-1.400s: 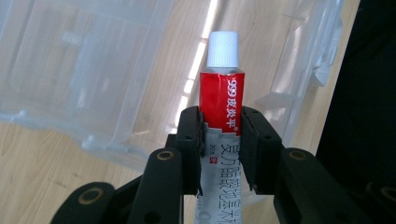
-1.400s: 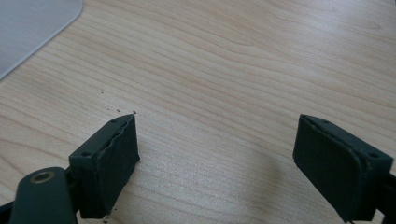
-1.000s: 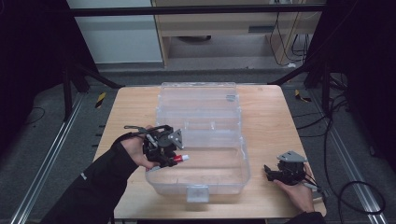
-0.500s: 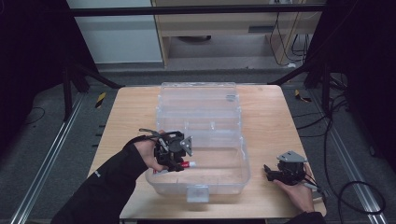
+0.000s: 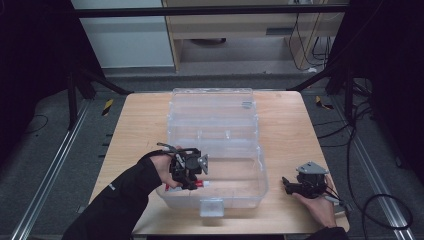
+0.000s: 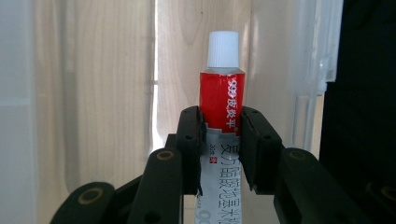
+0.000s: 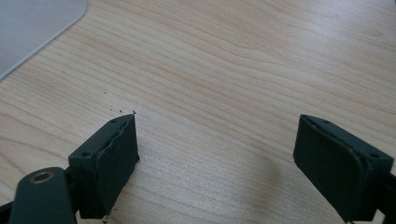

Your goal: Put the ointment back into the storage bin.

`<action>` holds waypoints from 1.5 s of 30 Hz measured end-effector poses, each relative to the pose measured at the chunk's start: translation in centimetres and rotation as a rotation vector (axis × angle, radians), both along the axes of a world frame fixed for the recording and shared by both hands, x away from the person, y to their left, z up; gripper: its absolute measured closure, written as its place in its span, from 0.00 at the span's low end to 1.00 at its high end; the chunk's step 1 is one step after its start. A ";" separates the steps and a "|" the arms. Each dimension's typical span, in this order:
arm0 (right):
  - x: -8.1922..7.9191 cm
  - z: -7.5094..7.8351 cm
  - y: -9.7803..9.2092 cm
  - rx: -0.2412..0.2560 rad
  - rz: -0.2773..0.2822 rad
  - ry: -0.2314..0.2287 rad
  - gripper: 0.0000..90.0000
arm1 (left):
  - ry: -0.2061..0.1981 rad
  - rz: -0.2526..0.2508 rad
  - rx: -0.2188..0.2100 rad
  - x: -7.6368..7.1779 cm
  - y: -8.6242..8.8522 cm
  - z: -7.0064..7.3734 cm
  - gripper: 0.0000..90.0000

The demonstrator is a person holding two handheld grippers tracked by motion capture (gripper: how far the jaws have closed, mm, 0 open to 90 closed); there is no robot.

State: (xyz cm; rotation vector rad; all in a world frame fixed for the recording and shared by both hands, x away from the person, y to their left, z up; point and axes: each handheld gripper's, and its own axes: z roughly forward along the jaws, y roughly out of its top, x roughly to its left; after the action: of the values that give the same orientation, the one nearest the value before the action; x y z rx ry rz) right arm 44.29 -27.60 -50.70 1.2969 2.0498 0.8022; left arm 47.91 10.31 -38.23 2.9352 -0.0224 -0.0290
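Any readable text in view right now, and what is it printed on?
"999皮炎平": white print on the red band of the ointment tube held in the left tongs.
Grey characters on the tube's white body: partly hidden by the jaws, not readable.
Nothing else carries text.

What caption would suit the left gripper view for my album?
Left hand-held gripper clamps a red-and-white tube, white cap up, over the clear plastic box.

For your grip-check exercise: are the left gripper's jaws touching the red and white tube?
Touching. The left gripper view shows the left gripper with both jaws pressed against the tube, no gap either side.
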 end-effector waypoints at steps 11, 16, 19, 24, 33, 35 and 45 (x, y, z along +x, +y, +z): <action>0.0 0.0 0.0 0.002 0.001 0.001 0.16 | 0.035 0.053 0.010 0.1 0.0 -1.5 0.78; 0.0 0.0 0.0 0.001 0.002 0.000 0.16 | 0.034 0.053 0.012 0.3 0.0 -2.1 0.78; 0.0 0.0 0.0 0.000 0.004 -0.001 0.16 | 0.038 0.058 0.016 0.5 0.0 -2.6 0.78; 0.0 0.0 0.0 0.001 0.005 -0.002 0.16 | 0.039 0.066 0.028 0.8 0.0 -3.2 0.78; 0.0 -0.1 0.0 0.003 0.008 -0.001 0.16 | 0.046 0.050 0.050 1.2 -0.5 -3.9 0.78; 0.0 -0.1 0.0 0.002 0.011 -0.003 0.16 | 0.048 0.049 0.053 1.3 -0.5 -4.0 0.78; 0.0 0.0 0.1 0.004 0.010 0.001 0.16 | 0.064 0.054 0.062 1.4 -0.4 -4.8 0.78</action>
State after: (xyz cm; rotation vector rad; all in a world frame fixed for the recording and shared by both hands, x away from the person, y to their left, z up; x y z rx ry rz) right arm 44.28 -27.54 -50.75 1.2899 2.0583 0.8108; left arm 49.33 9.88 -43.02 2.9937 0.0689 -0.1176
